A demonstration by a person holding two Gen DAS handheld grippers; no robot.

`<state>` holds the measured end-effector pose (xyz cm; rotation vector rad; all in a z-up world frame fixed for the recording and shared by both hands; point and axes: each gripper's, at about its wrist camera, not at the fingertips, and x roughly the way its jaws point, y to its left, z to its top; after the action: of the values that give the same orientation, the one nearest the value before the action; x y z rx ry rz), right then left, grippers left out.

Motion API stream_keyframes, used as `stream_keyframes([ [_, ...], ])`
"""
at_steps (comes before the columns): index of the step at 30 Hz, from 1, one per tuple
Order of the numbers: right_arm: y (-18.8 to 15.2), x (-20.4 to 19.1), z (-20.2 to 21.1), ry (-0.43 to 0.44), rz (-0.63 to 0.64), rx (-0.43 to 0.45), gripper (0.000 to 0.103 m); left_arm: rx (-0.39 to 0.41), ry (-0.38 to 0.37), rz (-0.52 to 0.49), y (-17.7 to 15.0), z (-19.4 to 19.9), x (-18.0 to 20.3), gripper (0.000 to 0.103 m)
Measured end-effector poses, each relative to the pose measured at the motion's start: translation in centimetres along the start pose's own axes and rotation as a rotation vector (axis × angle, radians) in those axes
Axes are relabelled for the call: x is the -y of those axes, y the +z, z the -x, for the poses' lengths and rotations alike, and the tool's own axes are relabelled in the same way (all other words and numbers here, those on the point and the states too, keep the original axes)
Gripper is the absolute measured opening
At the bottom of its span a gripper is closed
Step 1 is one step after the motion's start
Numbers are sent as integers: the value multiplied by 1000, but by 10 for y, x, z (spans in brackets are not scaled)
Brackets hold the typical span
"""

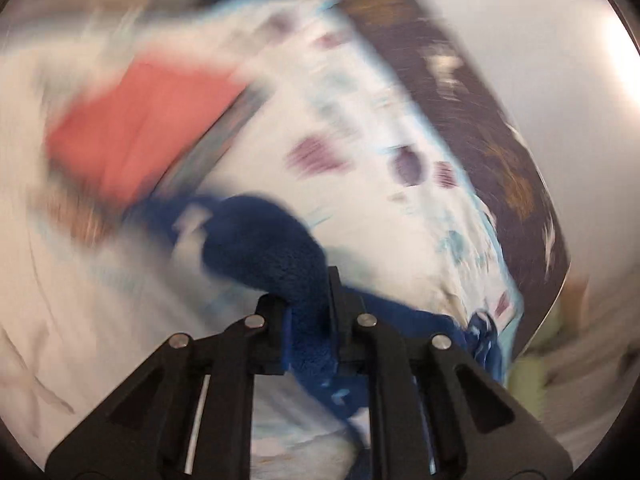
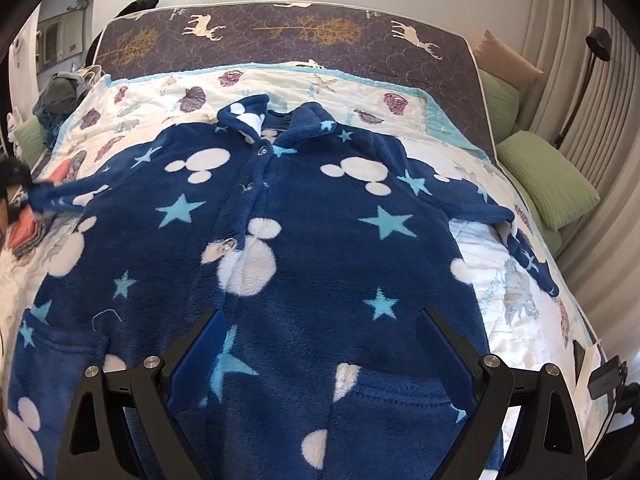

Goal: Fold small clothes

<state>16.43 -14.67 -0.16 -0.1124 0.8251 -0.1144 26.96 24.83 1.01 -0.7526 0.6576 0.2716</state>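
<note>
Both grippers were at the blue fleece robe (image 2: 304, 248), which lay spread face-up on the quilt (image 2: 516, 320) of the bed. Left gripper (image 1: 308, 312) pinched a sleeve between its fingers; right gripper (image 2: 320, 328) hovered over the hem, fingers wide.

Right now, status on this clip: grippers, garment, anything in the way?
Left gripper shut on robe sleeve, view blurred. Right gripper open above the hem. Robe flat on quilt, buttons up. Folded pink cloth by that sleeve.
</note>
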Motion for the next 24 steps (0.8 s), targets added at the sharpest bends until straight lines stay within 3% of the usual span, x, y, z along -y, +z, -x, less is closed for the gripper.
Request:
stream_keyframes([
  [2,0,7,0,-1,-25,5,97,84,-4,-200,-7,13,59,15],
  [4,0,14,-2,-3,-55,3,97,139,15,-469,-37,20,126,15],
  [6,0,22,-4,-2,-88,-4,97,174,36,-800,-97,17,193,16],
  [7,0,27,-5,-3,-106,-9,97,182,45,-913,-124,15,206,17],
  [8,-1,32,-5,-5,-125,-14,97,194,59,-1103,-169,10,225,27],
  [9,-2,38,-6,-12,-140,-18,97,197,66,-1238,-200,6,235,45],
  [11,-5,47,-6,-27,-164,-25,97,218,76,-1504,-270,2,238,63],
  [13,-8,56,-5,-37,-173,-28,97,217,72,-1660,-314,0,226,63],
  [15,-9,65,-4,-51,-176,-26,97,235,98,-1718,-334,4,221,60],
  [17,-5,71,-3,-63,-174,-13,97,253,104,-1705,-328,12,215,61],
  [20,8,73,2,-51,-140,33,97,176,64,-1662,-311,26,209,67],
  [24,35,46,20,-8,30,154,96,81,-27,-1606,-297,62,174,79],
])
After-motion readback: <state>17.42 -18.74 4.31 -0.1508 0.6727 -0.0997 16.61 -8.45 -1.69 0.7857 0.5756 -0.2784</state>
